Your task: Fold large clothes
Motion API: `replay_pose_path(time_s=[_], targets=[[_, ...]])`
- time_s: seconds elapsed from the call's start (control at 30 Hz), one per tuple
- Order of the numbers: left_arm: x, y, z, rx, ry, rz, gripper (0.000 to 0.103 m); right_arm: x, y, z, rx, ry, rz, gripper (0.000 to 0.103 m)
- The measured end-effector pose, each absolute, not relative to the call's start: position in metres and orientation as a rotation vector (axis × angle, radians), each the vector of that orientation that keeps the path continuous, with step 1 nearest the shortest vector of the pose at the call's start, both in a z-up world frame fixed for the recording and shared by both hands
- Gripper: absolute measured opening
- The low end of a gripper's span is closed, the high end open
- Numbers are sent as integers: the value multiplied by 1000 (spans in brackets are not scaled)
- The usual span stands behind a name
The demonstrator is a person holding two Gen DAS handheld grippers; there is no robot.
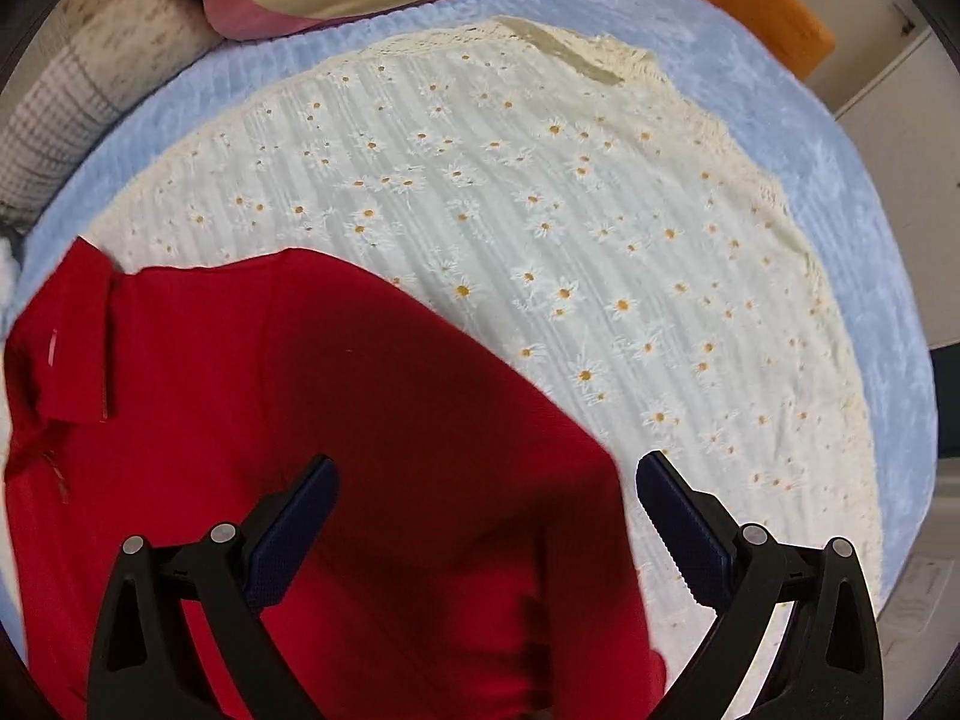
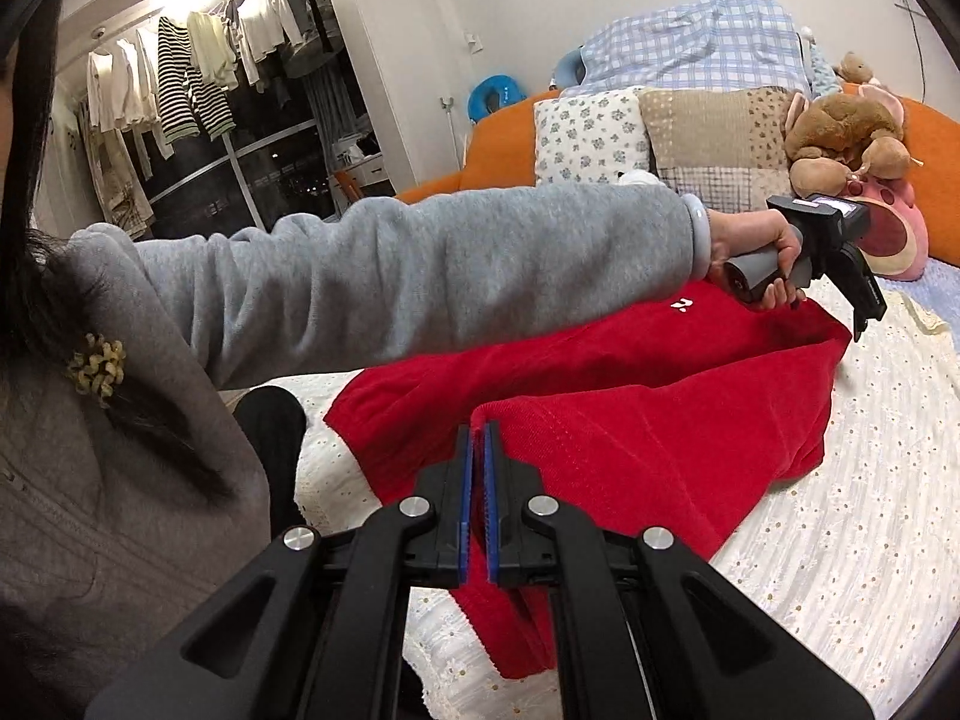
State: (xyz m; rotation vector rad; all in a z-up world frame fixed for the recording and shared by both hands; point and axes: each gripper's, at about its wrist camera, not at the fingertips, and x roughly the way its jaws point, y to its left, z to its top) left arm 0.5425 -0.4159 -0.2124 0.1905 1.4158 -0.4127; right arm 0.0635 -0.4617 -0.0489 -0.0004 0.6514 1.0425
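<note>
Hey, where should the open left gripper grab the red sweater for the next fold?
Probably the red sweater's free edge beside the daisy cloth, coming from above. The left gripper hangs open over it, and that edge lies flat and bare, so one finger could slide under.

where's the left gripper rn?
In the right wrist view the left gripper is at far right, held out over the far edge of the red garment on the daisy-print cloth, just in front of the pink plush.
</note>
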Motion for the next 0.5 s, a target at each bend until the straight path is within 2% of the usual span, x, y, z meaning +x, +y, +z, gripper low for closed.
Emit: replay_pose_path(time_s=[0.13,0.17,0.2,0.23,0.27,0.3,0.5], targets=[[532,-426,-220,215,1434,-468,98,63,-460,-46,-24,657,1033,4],[530,-428,-222,244,1423,-458,83,63,-461,-45,-23,660,1032,4],[531,-426,-224,230,1428,-457,54,62,-461,-45,-24,657,1030,4],[534,-421,-225,190,1442,-459,45,62,-461,-44,-26,656,1029,4],[539,-411,-223,106,1442,-472,21,62,-461,-43,-30,653,1026,4],[542,-404,-219,68,1434,-478,10,61,-460,-41,-31,648,1027,4],[549,-352,-178,-114,1345,-653,10,61,-443,-36,-38,610,1082,4]])
